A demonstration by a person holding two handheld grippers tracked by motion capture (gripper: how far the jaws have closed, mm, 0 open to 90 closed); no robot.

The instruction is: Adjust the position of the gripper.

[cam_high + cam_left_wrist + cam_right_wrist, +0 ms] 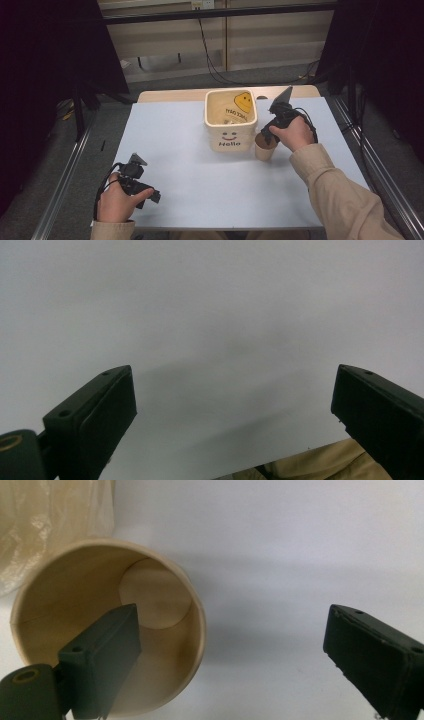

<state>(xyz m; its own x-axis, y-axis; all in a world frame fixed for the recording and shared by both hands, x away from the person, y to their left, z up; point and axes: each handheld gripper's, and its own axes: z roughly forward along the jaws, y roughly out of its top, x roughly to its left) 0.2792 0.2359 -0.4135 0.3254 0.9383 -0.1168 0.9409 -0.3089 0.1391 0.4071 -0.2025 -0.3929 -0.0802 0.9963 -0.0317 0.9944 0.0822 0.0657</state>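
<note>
Black jaws of the right gripper [232,655] stand wide apart just above a small tan paper cup [107,630]; one jaw hangs over the cup's open mouth and the other over bare tabletop beside it, and neither visibly touches the rim. Seen from the high view, this right gripper [267,134], held in the person's right hand [291,133], sits directly over the paper cup [264,149], which stands upright on the pale blue-white tabletop [200,170] just beside the lower right corner of a cream square container [230,137] printed with a smile and the word "Hello". Inside the container lies clear plastic bearing a yellow smiley face [244,101]. Left gripper [232,415] jaws are likewise spread wide over bare tabletop, gripping nothing. From above, the left gripper [150,196] is held in the left hand [117,202] near the table's front left edge, well apart from cup and container. Beige sleeves [345,200] cover both forearms.
</note>
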